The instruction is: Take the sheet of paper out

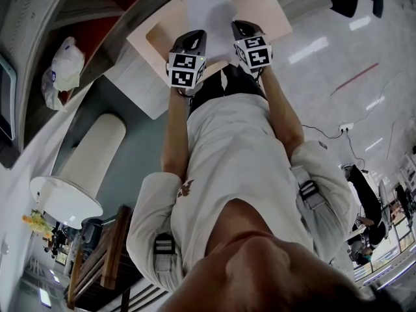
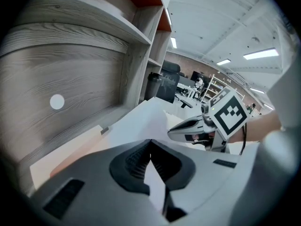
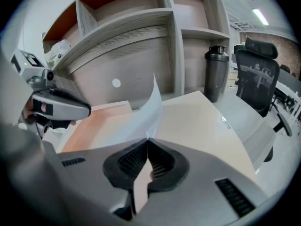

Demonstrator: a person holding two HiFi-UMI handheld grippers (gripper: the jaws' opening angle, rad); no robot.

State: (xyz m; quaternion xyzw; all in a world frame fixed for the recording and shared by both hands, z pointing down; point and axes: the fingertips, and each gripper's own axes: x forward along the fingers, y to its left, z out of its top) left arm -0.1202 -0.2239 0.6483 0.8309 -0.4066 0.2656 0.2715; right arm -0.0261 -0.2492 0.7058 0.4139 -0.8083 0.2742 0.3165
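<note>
Shelving unit (image 3: 141, 29), grey wood grain with orange back panels: 12 o'clock, right gripper view. Desk top (image 3: 202, 121), pale tan, below it. Dark bottle (image 3: 215, 72) and black office chair (image 3: 261, 74): 2 to 3 o'clock. Floor (image 1: 338, 57), glossy pale grey: 2 o'clock, head view. Ceiling strip lights (image 2: 261, 54): 2 o'clock, left gripper view.

Both arms are stretched forward side by side, with the left forearm (image 1: 174, 135) and the right forearm (image 1: 284, 109) bare below light sleeves. The left gripper (image 1: 194, 39) and the right gripper (image 1: 244, 28) are held level and near each other. Each pair of jaws is pressed together on the near edge of one sheet of paper (image 1: 209, 15), pinched between ribbed pads.
</note>
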